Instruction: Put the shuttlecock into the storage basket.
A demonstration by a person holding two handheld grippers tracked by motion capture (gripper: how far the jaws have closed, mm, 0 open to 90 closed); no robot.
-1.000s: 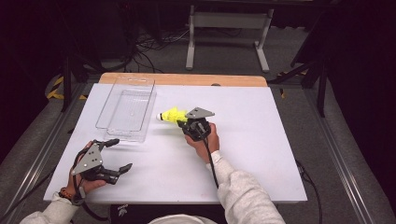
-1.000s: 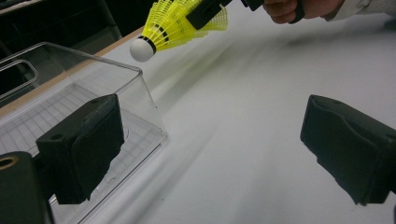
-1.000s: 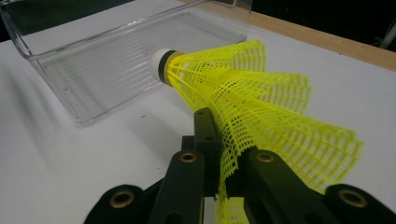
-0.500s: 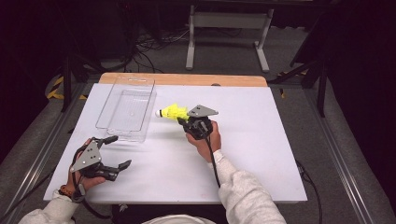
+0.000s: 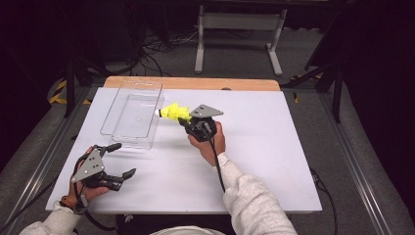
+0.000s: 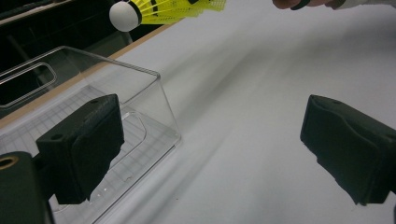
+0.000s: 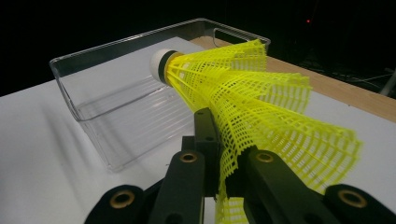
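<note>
A yellow mesh shuttlecock (image 5: 172, 113) with a white cork tip hangs above the white table (image 5: 274, 147), its cork pointing at the clear plastic bin (image 5: 129, 142). My right gripper (image 5: 185, 119) is shut on its skirt. In the right gripper view the black jaws (image 7: 218, 140) pinch the shuttlecock's (image 7: 243, 93) yellow skirt, and the bin (image 7: 107, 126) lies just beyond the cork. My left gripper (image 5: 123, 159) rests open at the front left, nothing between its pads. The left gripper view looks between its jaws (image 6: 210, 149) at the bin's corner (image 6: 154, 107), with the shuttlecock (image 6: 159, 9) high above.
The bin stands at the table's back left with nothing in it, one handle slot at its far end. A wooden strip (image 5: 235, 84) edges the table's far side. Metal rails run along both sides, and a stand (image 5: 240, 22) and cables lie beyond.
My right gripper has lifted the shuttlecock a little and carried it slightly left, toward the bin. The left gripper has kept still.
</note>
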